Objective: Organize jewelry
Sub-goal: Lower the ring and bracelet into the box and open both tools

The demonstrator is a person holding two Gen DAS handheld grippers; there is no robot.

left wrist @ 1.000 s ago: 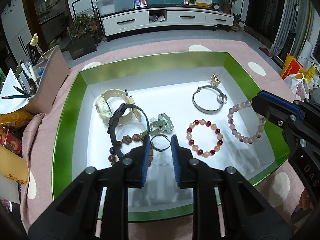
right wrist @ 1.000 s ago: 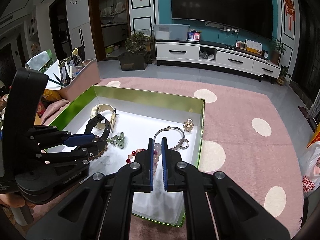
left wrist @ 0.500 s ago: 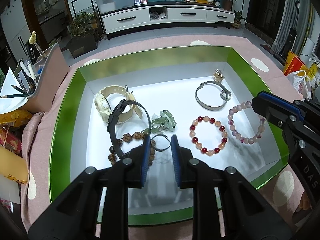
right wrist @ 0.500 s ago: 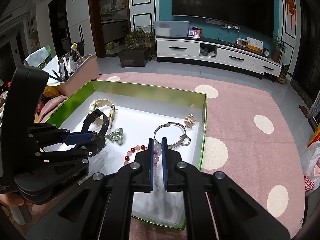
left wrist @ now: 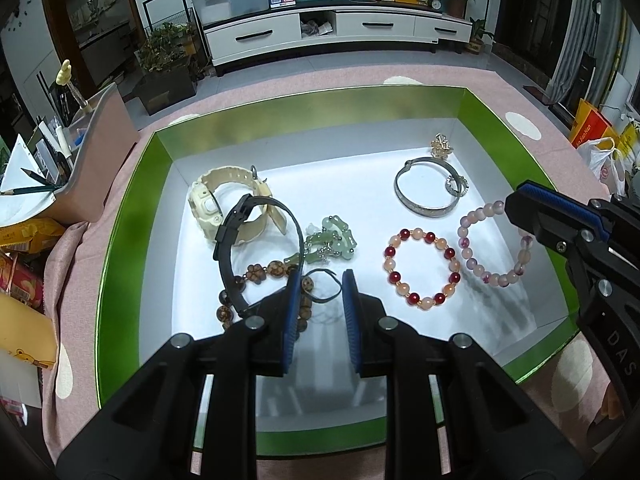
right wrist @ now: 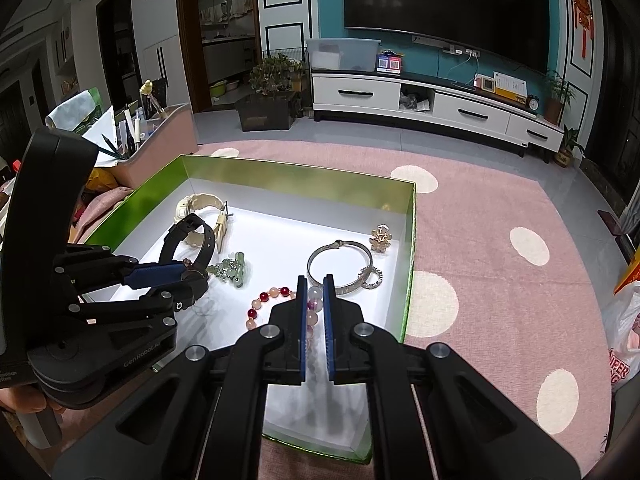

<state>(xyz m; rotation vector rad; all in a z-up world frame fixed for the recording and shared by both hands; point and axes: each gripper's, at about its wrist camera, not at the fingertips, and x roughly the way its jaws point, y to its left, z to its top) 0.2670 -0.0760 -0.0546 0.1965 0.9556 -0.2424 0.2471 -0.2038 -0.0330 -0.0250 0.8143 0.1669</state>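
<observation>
Jaws on the left gripper [left wrist: 319, 286] stand slightly apart above the white floor of a green-walled box [left wrist: 120, 216], framing a thin dark ring [left wrist: 325, 286] without the pads pressing on it. The right gripper [right wrist: 312, 294] has its jaws drawn almost together, with nothing clamped between them; through the narrow gap, beads of a pale pink bracelet [left wrist: 494, 244] show below.

Jewelry lies spread across the box. On the left side a cream watch [left wrist: 222, 208] lies by the far wall, with a black watch [left wrist: 244, 256] arched over it and leaning toward the near side. Just beside the black strap sits a cluster of green jade charms [left wrist: 332, 242], and a brown wooden bead bracelet [left wrist: 264, 274] curls under the strap and the left gripper's left pad. A red and peach bead bracelet [left wrist: 420, 266] lies flat in the middle right, touching or nearly touching the pale pink bracelet beside it. Farther back, a silver bangle [left wrist: 426, 194] lies with a small sparkling ring [left wrist: 456, 184] at its rim, and a gold charm [left wrist: 440, 146] sits near the far right corner.

The box rests on a pink cloth with cream dots [right wrist: 500, 220] covering the tabletop. A pink organizer [left wrist: 92, 148] holding pens stands to the left of the box.
</observation>
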